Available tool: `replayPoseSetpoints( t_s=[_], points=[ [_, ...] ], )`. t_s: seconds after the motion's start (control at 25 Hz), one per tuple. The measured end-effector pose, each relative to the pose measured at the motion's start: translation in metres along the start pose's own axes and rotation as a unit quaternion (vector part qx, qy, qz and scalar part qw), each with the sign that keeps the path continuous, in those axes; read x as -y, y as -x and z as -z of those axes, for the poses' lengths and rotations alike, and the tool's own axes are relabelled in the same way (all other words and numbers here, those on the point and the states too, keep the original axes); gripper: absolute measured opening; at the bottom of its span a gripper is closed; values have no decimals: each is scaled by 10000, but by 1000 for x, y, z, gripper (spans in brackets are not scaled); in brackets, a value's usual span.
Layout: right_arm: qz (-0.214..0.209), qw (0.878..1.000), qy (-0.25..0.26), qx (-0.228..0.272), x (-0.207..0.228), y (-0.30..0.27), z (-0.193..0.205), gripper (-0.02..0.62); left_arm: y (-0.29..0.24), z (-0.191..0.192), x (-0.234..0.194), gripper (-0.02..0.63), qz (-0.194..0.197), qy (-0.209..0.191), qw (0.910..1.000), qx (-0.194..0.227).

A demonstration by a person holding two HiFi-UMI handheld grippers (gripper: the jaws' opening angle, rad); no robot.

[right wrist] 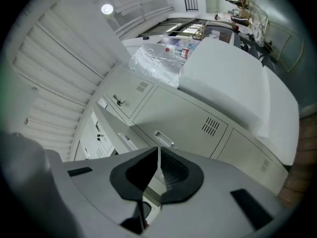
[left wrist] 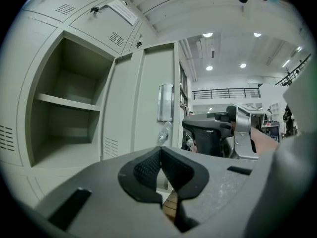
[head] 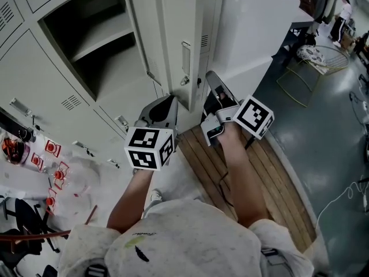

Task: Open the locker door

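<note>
- Grey metal lockers (head: 34, 68) fill the left of the head view. A strip of wooden floor (head: 271, 183) lies at their foot, with dark grey-green floor (head: 323, 131) to the right.
- The left hand-held gripper (head: 170, 99) is clenched. Its own view shows the two black pads pressed together with nothing between them.
- It points at the lower part of the locker door (head: 173, 33) and is close to it; contact cannot be told.
- The right hand-held gripper (head: 211, 75) is also clenched and empty, its pads meeting at the tips. It sits just right of the door's free edge, slightly higher than the left one.
- Each gripper carries a cube with black-and-white square markers, and a bare forearm (head: 242, 178) leads back from each to the person.
- The locker door already stands open, seen nearly edge-on between the two grippers. It has a recessed handle (head: 185, 58) with a small latch below.
- Left of the door, the open compartment (head: 101, 68) shows one bare shelf (head: 95, 36) across its middle.
- Closed doors with vent slots surround it.
- A large white block (head: 248, 27) stands right of the door.
- Farther right, well apart, a wire-frame chair (head: 314, 62) stands on the dark floor.
</note>
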State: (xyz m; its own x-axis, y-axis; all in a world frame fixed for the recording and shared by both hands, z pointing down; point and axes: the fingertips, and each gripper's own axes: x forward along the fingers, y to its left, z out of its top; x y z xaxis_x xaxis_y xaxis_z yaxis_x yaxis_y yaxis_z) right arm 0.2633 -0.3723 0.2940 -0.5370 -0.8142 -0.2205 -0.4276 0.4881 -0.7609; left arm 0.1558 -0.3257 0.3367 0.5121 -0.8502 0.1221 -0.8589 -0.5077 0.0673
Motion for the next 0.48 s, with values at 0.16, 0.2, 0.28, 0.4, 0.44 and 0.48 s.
replayPoseSetpoints(
  t_s=[0.16, 0.2, 0.28, 0.4, 0.44, 0.48],
  points=[
    [27, 9997, 237, 43, -13, 11, 2, 18, 6, 0, 2, 6, 38, -47, 10000, -30],
    [47, 9996, 276, 42, -16, 13, 4, 18, 8, 0, 1, 6, 32, -45, 10000, -36],
    [82, 9990, 444, 25, -23, 15, 8, 18, 12, 0, -3, 6, 2, -34, 10000, -39],
    [120, 9966, 819, -10, -34, 19, 15, 18, 20, 0, -10, 6, -61, -28, 10000, -35],
    [137, 9952, 965, -27, -37, 20, 18, 18, 23, 0, -12, 6, -81, -30, 10000, -34],
    [153, 9936, 1120, -45, -41, 21, 21, 17, 25, 0, -14, 6, -99, -32, 9999, -31]
  ],
)
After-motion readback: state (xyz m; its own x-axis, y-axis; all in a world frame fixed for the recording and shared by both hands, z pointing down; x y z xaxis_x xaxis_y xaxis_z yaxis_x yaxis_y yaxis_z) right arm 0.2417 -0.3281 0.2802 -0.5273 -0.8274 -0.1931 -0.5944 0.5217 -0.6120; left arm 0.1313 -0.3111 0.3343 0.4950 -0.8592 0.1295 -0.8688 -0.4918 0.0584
